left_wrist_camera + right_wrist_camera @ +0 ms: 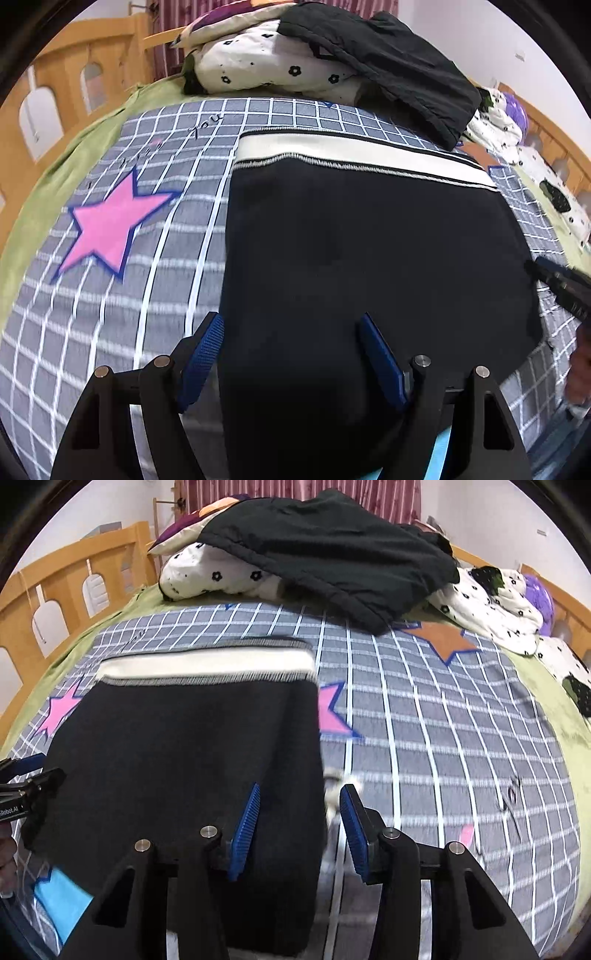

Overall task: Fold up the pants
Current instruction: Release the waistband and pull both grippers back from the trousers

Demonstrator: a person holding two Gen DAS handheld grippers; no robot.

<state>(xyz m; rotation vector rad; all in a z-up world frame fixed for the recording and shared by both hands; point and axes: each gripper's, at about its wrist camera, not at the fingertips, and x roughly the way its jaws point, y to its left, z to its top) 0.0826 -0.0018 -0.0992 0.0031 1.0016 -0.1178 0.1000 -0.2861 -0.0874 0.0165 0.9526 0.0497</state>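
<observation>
Black pants (pixel 362 251) with a white waistband (pixel 354 153) lie flat on the grey checked bedspread (pixel 110 314), waistband at the far end. My left gripper (pixel 291 321) is open over the pants' left edge, one blue pad off the cloth and one above it. In the right wrist view the pants (pixel 184 757) fill the left half, and my right gripper (pixel 300 794) is open astride their right edge. A small whitish cord end (pixel 334 786) shows between its pads. Each gripper shows at the other view's edge, the right one (pixel 561 284) and the left one (pixel 26 794).
A black garment (pixel 388 62) lies on a floral quilt (pixel 258 62) at the bed's far end. Wooden rails (pixel 55 92) run along both sides. Pink and orange stars (pixel 107 225) mark the bedspread. A blue object (pixel 61 901) sits at the near edge.
</observation>
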